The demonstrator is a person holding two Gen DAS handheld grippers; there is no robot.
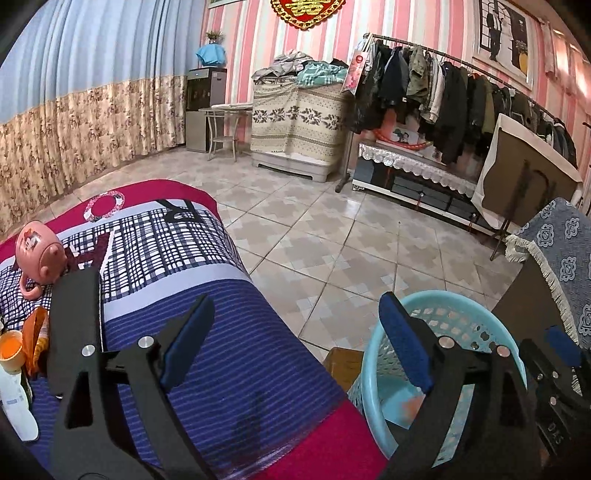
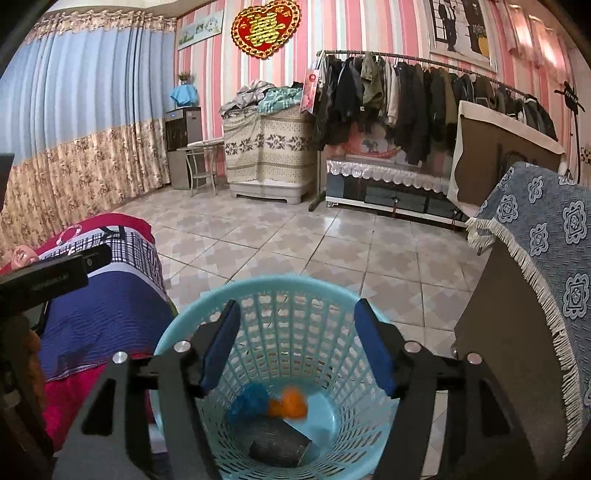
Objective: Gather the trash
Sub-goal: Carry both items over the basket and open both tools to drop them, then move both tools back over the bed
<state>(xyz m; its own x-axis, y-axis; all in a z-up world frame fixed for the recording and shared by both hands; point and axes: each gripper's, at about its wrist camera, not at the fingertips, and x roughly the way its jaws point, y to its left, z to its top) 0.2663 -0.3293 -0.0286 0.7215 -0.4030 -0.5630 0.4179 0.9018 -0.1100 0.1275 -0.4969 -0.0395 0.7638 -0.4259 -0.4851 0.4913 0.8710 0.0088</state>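
A striped pink wall [image 2: 343, 33] is hung with a red heart ornament [image 2: 266, 26] and a framed picture [image 2: 461, 27]. Dark coats are crowded along a clothes rack [image 2: 424, 92] above a low cabinet [image 2: 391, 188] edged with lace. A patterned cloth is draped over a chest [image 2: 269, 155], on which loose laundry [image 2: 262, 96] is piled. A water dispenser [image 2: 183, 144] and a small stool [image 2: 201, 166] are seen beside blue and floral curtains [image 2: 81, 122]. The tiled floor [image 2: 295, 243] is shown bare at centre. A pink mug [image 1: 37, 254] is laid on a checked blanket [image 1: 177, 251], and a blue fringed cloth [image 2: 546, 251] is draped at right.
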